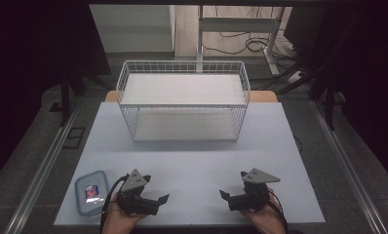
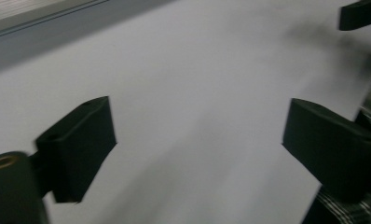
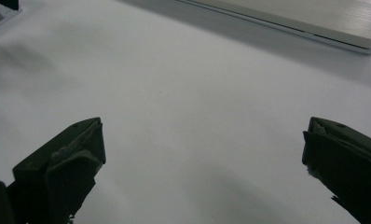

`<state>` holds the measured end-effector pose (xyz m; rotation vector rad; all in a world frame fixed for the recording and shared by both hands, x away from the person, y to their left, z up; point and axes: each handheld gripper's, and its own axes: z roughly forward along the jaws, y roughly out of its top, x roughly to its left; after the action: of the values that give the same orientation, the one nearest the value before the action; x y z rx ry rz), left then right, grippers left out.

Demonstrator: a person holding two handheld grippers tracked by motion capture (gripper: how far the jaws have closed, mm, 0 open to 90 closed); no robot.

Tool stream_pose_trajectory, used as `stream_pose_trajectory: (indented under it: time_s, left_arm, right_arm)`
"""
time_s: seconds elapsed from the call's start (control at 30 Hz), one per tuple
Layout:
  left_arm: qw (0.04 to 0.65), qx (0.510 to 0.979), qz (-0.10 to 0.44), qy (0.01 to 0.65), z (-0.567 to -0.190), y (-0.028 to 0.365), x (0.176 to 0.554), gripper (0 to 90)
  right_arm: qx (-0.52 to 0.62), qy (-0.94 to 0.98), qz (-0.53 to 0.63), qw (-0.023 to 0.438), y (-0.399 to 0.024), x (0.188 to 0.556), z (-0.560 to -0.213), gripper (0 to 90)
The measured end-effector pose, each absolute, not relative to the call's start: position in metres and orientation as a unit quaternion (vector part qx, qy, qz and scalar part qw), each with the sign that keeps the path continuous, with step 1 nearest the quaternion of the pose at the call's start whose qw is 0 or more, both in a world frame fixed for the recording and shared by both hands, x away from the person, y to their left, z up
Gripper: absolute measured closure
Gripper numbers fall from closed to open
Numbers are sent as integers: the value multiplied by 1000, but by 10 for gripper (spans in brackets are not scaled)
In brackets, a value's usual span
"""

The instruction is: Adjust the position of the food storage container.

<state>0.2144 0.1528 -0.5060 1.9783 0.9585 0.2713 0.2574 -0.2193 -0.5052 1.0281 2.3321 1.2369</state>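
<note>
Both grippers rest near the front edge of the white table sheet (image 1: 192, 156), each held by a hand that comes in from the bottom. My left gripper (image 1: 155, 189) stands open and points right, with nothing between its black jaws. The left gripper view has the same gripper (image 2: 200, 140) over bare sheet. My right gripper (image 1: 233, 184) faces left toward it, open and empty. In the right gripper view its jaws are spread wide around the gripper's middle (image 3: 202, 154). A clear lidded container (image 1: 90, 191) with a red and blue item inside lies just left of the left gripper.
A white wire basket (image 1: 182, 100) stands at the back middle of the sheet, and its base edge (image 3: 314, 21) crosses the top of the right gripper view. Metal rails (image 1: 41, 170) run along both sides of the table. A tip of the other gripper (image 2: 360, 14) is at the top right of the left gripper view.
</note>
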Motion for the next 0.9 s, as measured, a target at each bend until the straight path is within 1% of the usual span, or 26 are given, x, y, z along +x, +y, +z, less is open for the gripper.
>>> stream_pose_trajectory:
  time_s: [0.07, 0.2, 0.3, 0.37, 0.43, 0.47, 0.5, 0.57, 0.6, 0.63, 0.67, 0.7, 0.77, 0.83, 0.9]
  left_arm:
    - [450, 801, 107, 381, -503, 158, 212, 179]
    - [454, 793, 115, 391, -495, 177, 206, 294]
    - [456, 785, 126, 399, -490, 188, 201, 390]
    - [453, 776, 146, 414, -484, 204, 194, 460]
    - [452, 773, 152, 419, -482, 210, 192, 544]
    - [452, 768, 157, 426, -481, 218, 189, 544]
    - [451, 761, 166, 436, -479, 231, 184, 640]
    - [449, 758, 170, 441, -479, 238, 182, 718]
    - [450, 752, 176, 448, -478, 249, 177, 774]
    - [450, 752, 176, 448, -478, 249, 177, 810]
    - [453, 744, 181, 457, -477, 264, 171, 862]
    - [453, 744, 181, 457, -477, 264, 171, 885]
    - [447, 738, 193, 468, -477, 275, 165, 899]
    - [434, 729, 208, 486, -479, 291, 155, 900]
    - [432, 726, 211, 491, -480, 295, 153, 900]
  right_arm:
    - [360, 813, 433, 152, -219, 257, -505, 0]
    - [360, 812, 433, 151, -219, 258, -504, 0]
    - [359, 813, 432, 151, -219, 259, -504, 0]
    - [357, 815, 430, 152, -219, 259, -505, 0]
    - [356, 816, 430, 152, -219, 259, -505, 1]
    - [355, 817, 428, 153, -219, 259, -504, 6]
    - [355, 816, 430, 154, -219, 259, -504, 22]
    - [355, 816, 429, 155, -219, 259, -504, 25]
    - [355, 816, 429, 155, -219, 259, -504, 33]
    - [355, 816, 429, 155, -219, 259, -504, 33]
    - [355, 817, 427, 156, -218, 259, -504, 38]
    - [355, 817, 427, 156, -218, 259, -504, 38]
    - [353, 818, 426, 157, -218, 258, -504, 42]
    - [353, 820, 423, 159, -217, 258, -504, 45]
    - [351, 820, 423, 160, -217, 258, -504, 45]
